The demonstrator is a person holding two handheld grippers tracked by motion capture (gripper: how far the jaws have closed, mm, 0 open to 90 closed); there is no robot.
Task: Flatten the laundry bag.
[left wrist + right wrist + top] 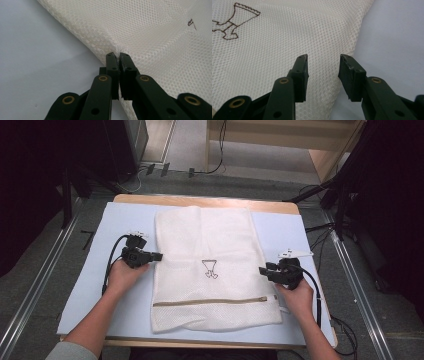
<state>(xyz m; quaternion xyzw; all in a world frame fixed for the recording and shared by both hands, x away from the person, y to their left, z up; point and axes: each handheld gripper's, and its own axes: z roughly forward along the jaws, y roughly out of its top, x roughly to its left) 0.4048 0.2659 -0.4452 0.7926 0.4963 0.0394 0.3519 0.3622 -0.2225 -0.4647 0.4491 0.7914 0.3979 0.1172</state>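
Observation:
A white mesh laundry bag (207,265) lies flat on the mat, with a gold zipper (215,301) near its front end and a small dark drawing (210,269) at its middle. My left gripper (159,256) is at the bag's left edge. In the left gripper view it (117,56) is shut on a small fold of the mesh (150,32). My right gripper (262,270) is at the bag's right edge. In the right gripper view it (323,58) stands open, its jaws astride that edge of the mesh (274,37) with a gap on each side.
A pale blue mat (125,220) covers the wooden table (200,200). Bare mat lies to the left and right of the bag. Cables trail from both grippers. Dark stands and floor cables (320,235) surround the table.

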